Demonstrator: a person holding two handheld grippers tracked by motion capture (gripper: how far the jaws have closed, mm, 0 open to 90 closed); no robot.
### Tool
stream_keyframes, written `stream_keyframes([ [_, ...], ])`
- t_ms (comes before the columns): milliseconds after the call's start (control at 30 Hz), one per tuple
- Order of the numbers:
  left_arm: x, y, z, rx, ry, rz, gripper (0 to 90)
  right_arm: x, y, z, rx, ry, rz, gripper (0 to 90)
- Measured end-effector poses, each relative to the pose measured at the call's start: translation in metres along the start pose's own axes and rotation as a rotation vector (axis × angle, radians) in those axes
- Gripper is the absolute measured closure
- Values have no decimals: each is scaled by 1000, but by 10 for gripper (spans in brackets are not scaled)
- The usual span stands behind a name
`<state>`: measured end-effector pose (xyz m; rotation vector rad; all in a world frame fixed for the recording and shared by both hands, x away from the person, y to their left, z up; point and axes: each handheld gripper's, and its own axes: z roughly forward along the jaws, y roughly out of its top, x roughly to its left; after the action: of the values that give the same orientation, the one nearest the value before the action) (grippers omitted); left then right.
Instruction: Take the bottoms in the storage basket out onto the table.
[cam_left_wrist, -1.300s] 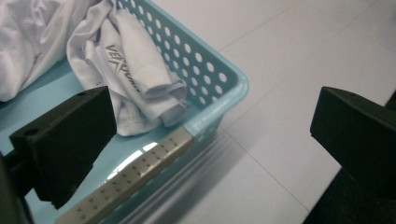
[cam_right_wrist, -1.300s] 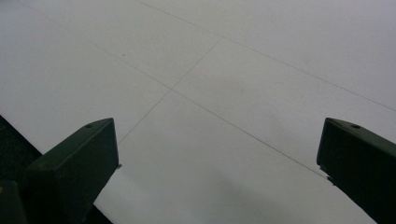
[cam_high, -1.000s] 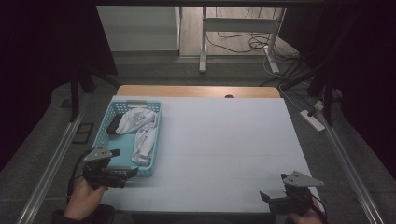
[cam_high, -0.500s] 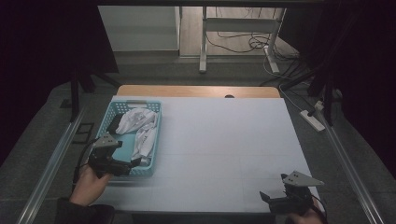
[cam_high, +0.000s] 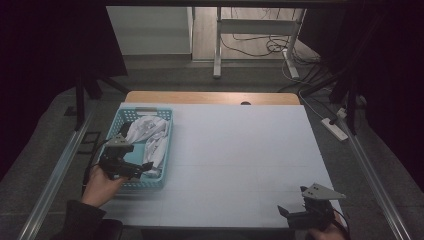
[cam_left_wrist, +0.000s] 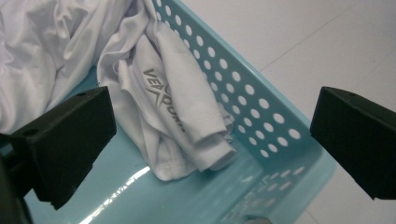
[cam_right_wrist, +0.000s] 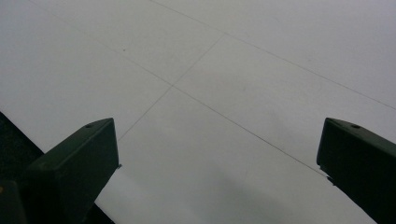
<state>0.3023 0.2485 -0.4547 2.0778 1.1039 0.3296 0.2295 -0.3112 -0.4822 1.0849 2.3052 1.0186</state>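
Observation:
A light blue perforated basket (cam_high: 168, 145) stands at the table's left side with crumpled white garments (cam_high: 148, 131) in it. My left gripper (cam_high: 144, 168) hovers open over the basket's near end. Between its wide-apart jaws in the left gripper view lies a folded white garment with grey lettering (cam_left_wrist: 180, 109), resting against the basket's holed wall (cam_left_wrist: 261, 116); my left gripper (cam_left_wrist: 210, 154) holds nothing. My right gripper (cam_high: 288, 213) rests open at the table's front right edge. In its own view, my right gripper (cam_right_wrist: 215, 172) looks over the bare white tabletop (cam_right_wrist: 243, 74).
The white table (cam_high: 240, 150) has a wooden strip along its far edge (cam_high: 210, 97). Metal rails run down both sides. A power strip (cam_high: 336, 129) and cables lie on the floor to the right, and a table leg frame (cam_high: 218, 45) stands beyond.
My left gripper has moved forward and to the right, from beside the basket's near left corner to over its near end. The right gripper has stayed where it was.

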Motion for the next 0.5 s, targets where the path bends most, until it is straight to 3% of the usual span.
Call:
stream_keyframes([
  [333, 13, 11, 18, 59, 5, 26, 0, 0, 0, 0, 2, 0, -1, 0],
  [500, 21, 12, 26, 78, -20, 22, 0, 0, 0, 0, 4, 4, -5, 0],
])
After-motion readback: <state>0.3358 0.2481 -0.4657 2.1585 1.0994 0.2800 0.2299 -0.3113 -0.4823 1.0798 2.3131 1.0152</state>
